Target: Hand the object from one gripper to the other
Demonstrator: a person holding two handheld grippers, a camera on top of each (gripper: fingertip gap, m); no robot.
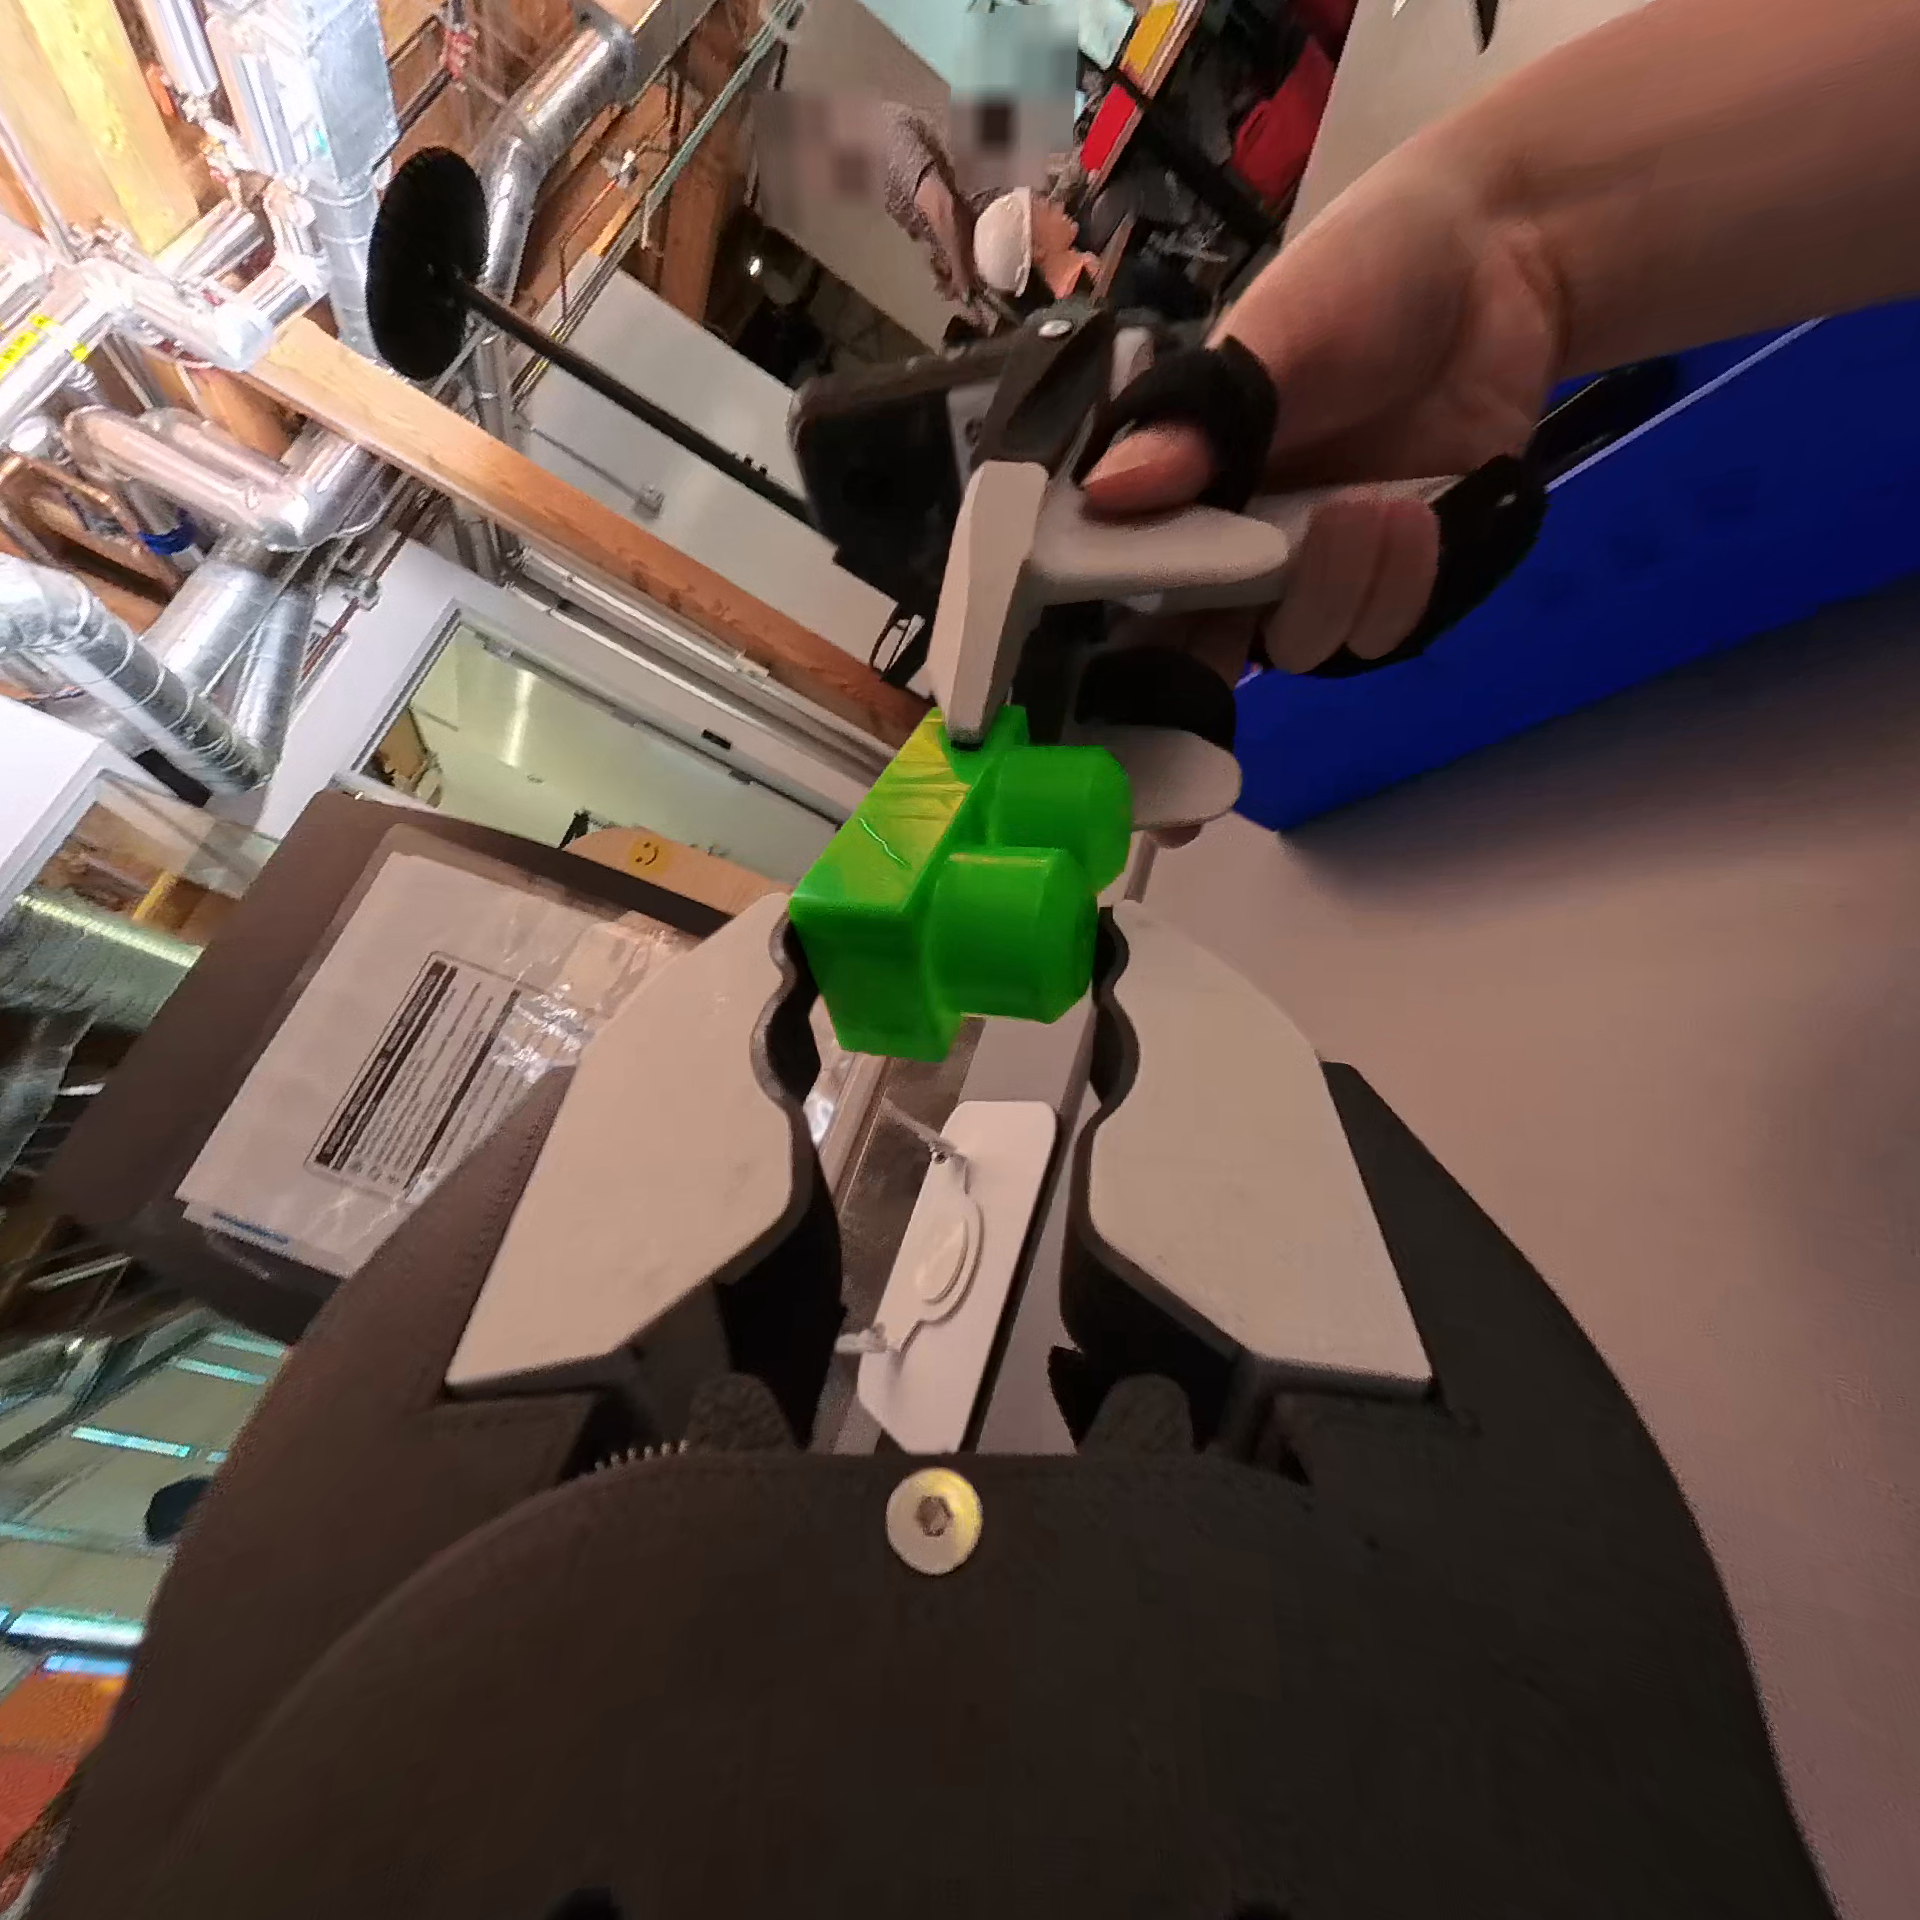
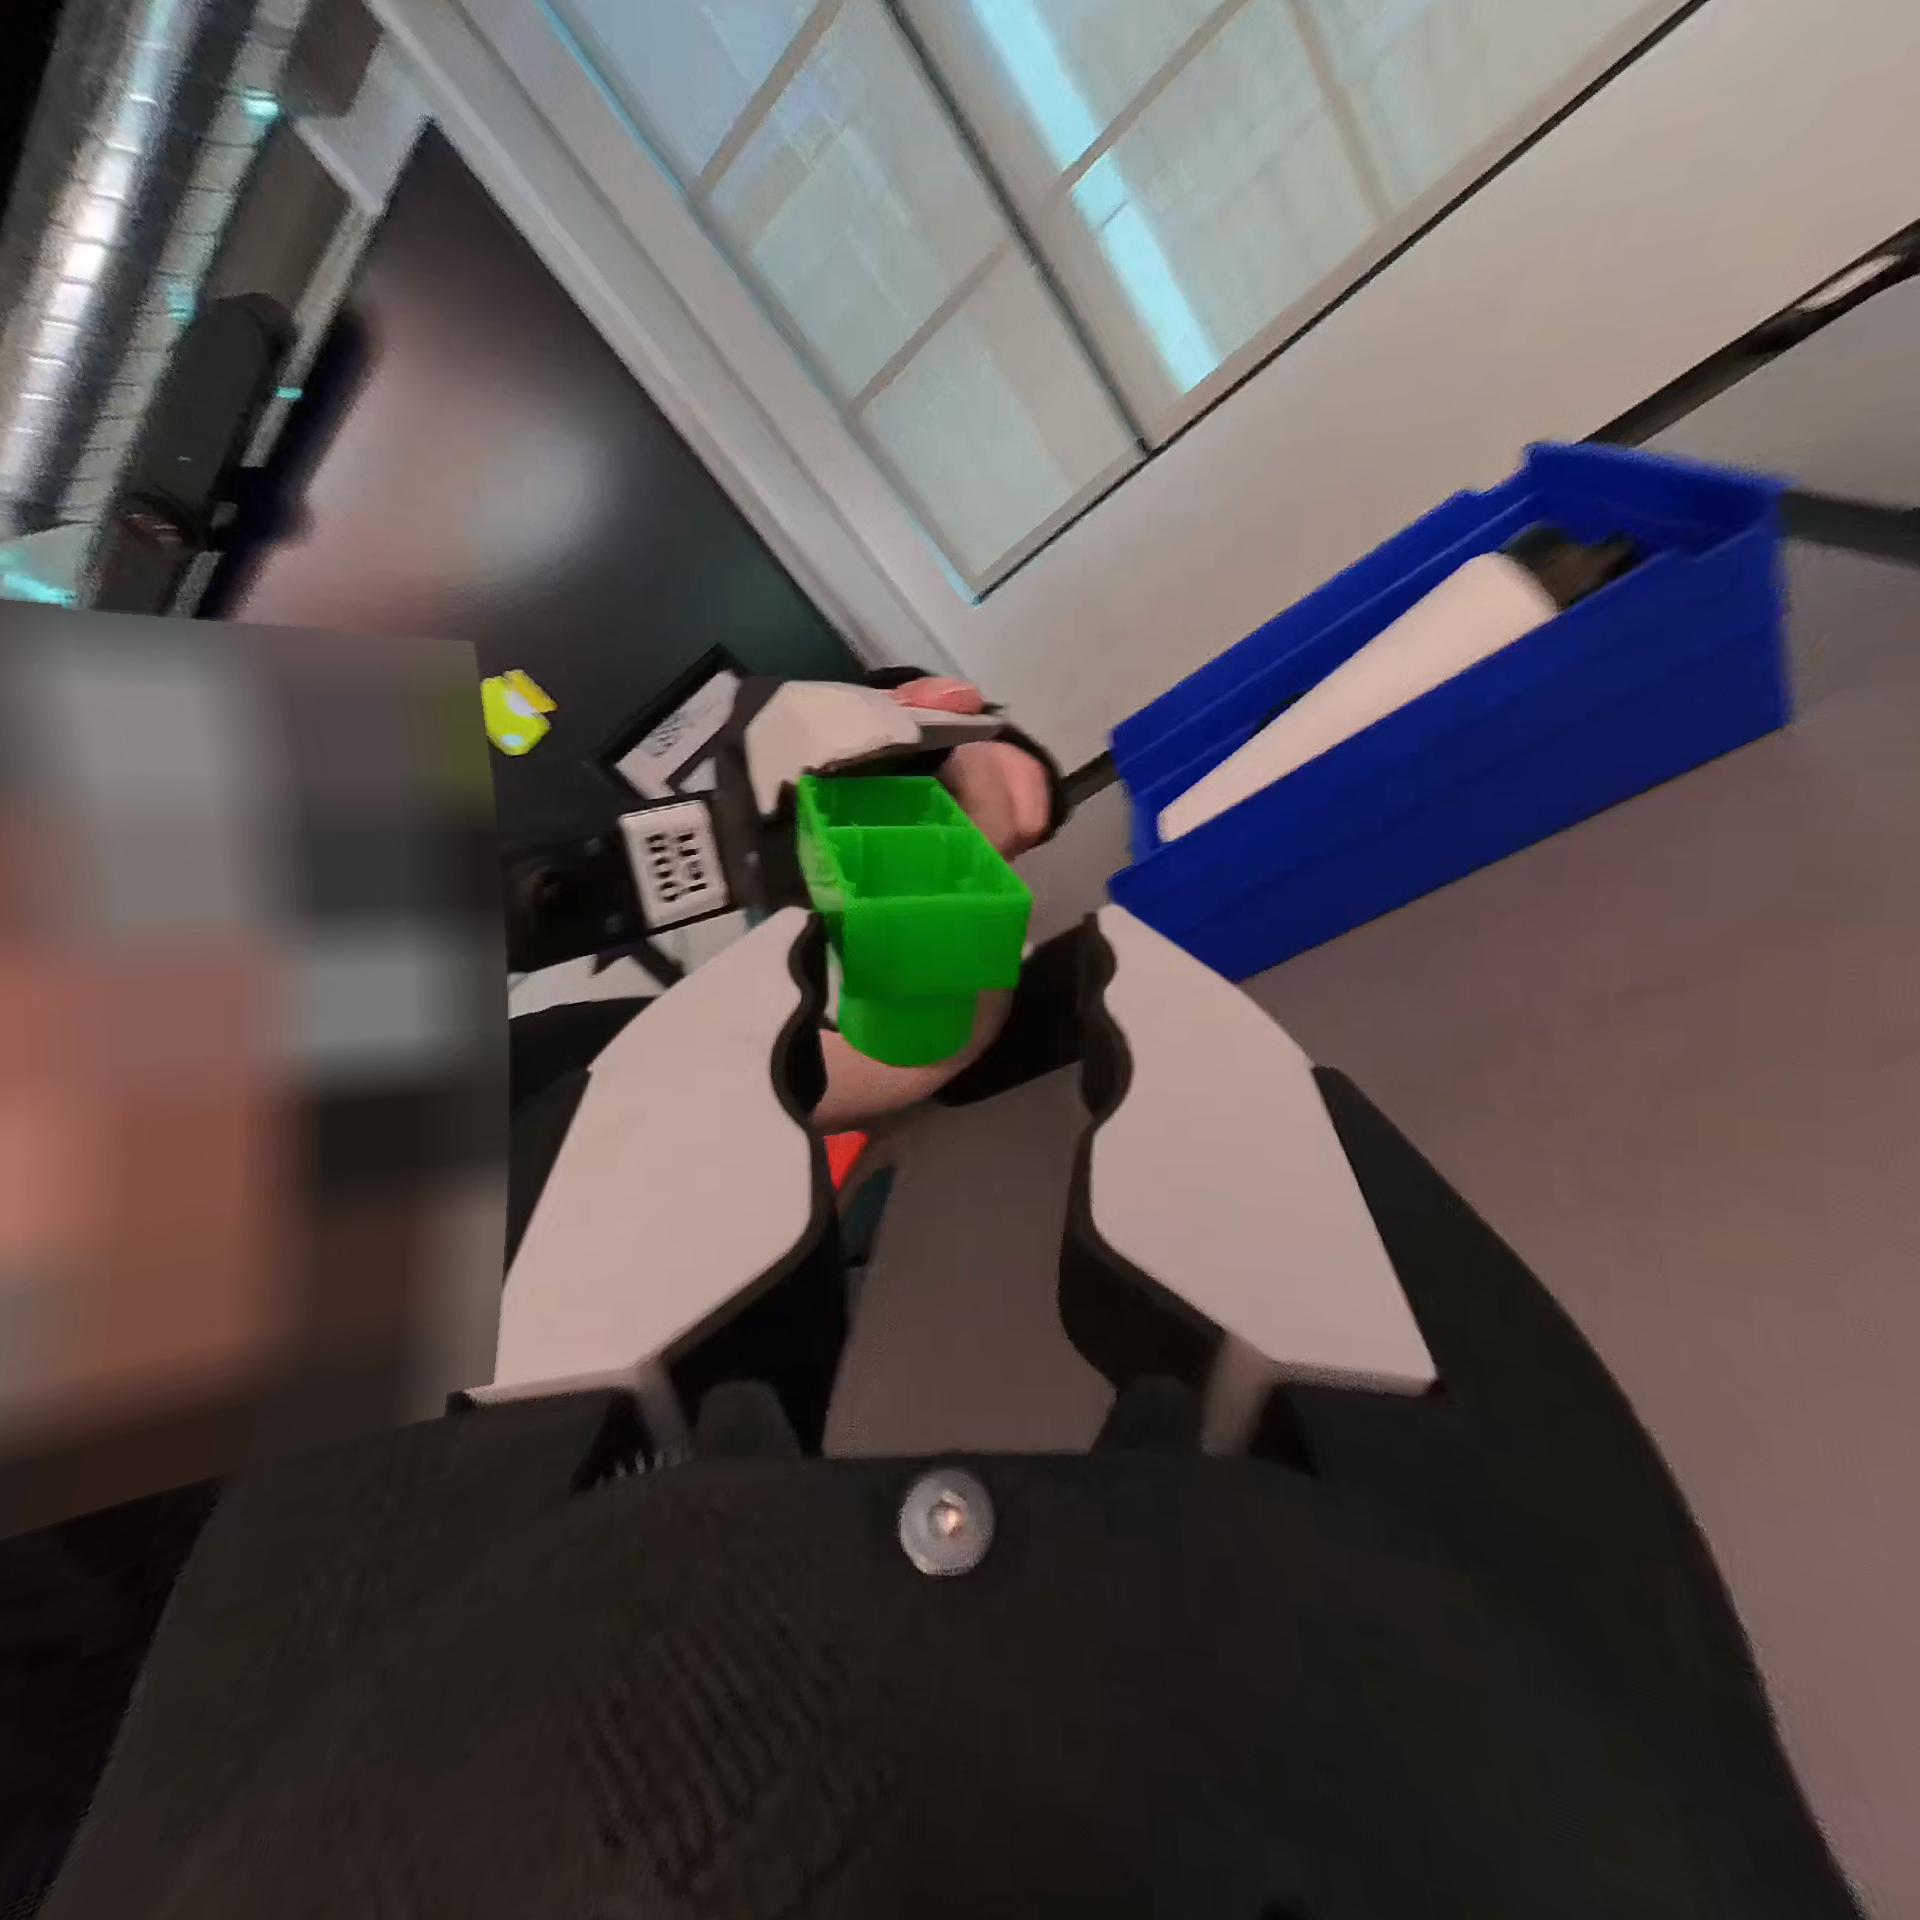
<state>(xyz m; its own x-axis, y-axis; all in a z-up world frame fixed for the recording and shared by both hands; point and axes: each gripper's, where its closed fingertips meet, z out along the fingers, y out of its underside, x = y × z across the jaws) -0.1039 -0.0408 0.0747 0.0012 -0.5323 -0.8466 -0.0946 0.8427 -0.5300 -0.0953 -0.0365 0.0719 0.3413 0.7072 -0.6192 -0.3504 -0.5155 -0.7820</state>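
A bright green two-stud brick [image 1: 940,920] is held in the air between both grippers. My left gripper [image 1: 948,935] is shut on it, one pad against its base and the other against a stud. My right gripper [image 1: 1070,764] comes in from above in a bare hand and straddles the brick's far end. In the right wrist view the brick [image 2: 920,899] shows its hollow underside. My right gripper [image 2: 953,930] is open around it, with the left pad close and a clear gap on the right. The left gripper's finger [image 2: 842,732] shows behind the brick.
A blue bin [image 2: 1455,790] holding a white roll [image 2: 1351,681] stands on the grey table [image 2: 1558,1195] to the right; the bin also shows in the left wrist view [image 1: 1558,644]. A dark box with a white label [image 1: 416,1049] lies at left. People stand in the background.
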